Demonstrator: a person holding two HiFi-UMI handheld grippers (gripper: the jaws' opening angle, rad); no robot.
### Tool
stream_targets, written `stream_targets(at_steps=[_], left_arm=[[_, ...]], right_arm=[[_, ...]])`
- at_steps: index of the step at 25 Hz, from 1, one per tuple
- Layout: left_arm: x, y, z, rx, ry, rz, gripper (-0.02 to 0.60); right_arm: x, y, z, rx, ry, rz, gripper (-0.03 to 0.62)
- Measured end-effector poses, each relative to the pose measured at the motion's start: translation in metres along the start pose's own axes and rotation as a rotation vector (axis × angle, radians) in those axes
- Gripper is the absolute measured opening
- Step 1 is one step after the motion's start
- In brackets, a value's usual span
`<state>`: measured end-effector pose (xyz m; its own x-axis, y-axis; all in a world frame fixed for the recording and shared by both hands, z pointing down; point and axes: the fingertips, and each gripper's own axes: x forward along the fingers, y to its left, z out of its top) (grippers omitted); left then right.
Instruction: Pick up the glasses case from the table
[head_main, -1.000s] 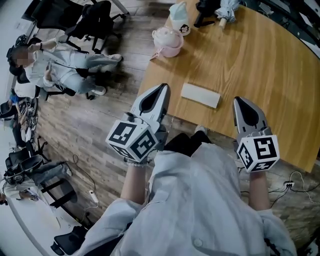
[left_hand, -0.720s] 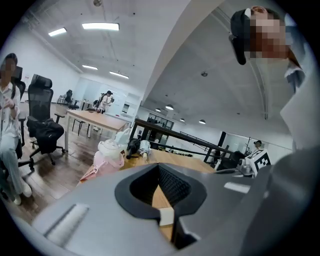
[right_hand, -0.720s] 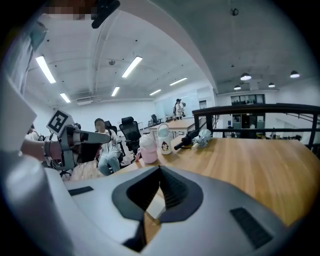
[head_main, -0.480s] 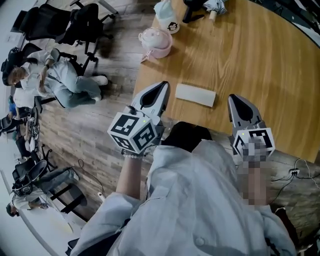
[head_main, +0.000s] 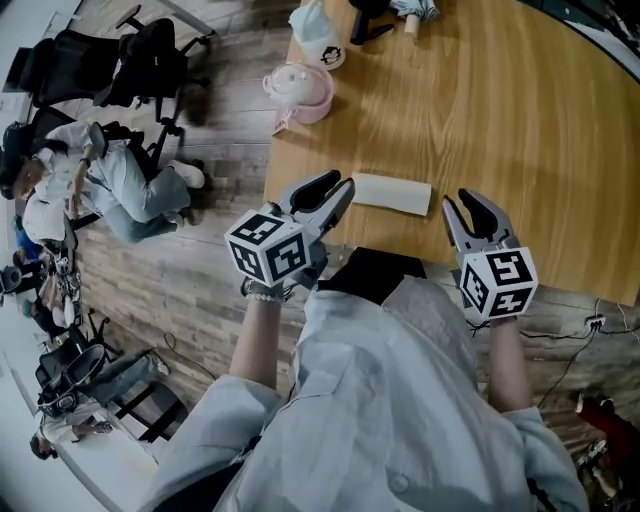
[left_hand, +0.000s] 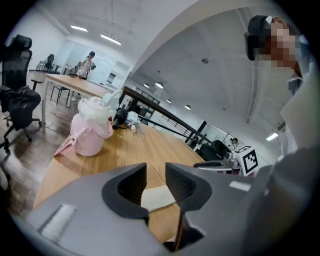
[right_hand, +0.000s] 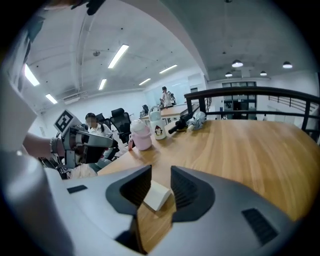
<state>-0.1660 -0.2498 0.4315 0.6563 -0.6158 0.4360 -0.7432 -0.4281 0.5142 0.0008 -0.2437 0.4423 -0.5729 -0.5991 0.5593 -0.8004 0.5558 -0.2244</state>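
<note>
Head view looks down on a wooden table (head_main: 520, 120). Left of it a person (head_main: 95, 180) sits among black chairs (head_main: 140, 55). The left gripper (head_main: 338, 183) hangs at the table's near edge, just beside the left end of the case (head_main: 392, 194). The right gripper (head_main: 458, 200) hangs near the case's right end, apart from it. Both claws have just been opening and stand apart, with nothing between their pads. Each gripper view shows the white case through the gap, lying flat on the wood ahead. The case lies between the two grippers, close to the near edge. A pink bottle (head_main: 303, 88) stands at the far left corner, with a white cup (head_main: 318, 35) just beyond it.
</note>
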Motion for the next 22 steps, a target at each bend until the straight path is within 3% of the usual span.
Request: stream_targets(at_steps=[7, 15, 22], left_arm=[[0.012, 0.024, -0.042, -0.036, 0.122, -0.008, 0.111], [0.023, 0.046, -0.081, -0.099, 0.208, -0.016, 0.123], [0.032, 0.060, -0.091, -0.143, 0.239, -0.019, 0.127]], right_arm=[[0.020, 0.008, -0.035, 0.188, 0.064, 0.078, 0.114], [0.044, 0.008, -0.073, 0.313, 0.150, 0.082, 0.149], [0.062, 0.005, -0.085, 0.391, 0.162, 0.071, 0.150]])
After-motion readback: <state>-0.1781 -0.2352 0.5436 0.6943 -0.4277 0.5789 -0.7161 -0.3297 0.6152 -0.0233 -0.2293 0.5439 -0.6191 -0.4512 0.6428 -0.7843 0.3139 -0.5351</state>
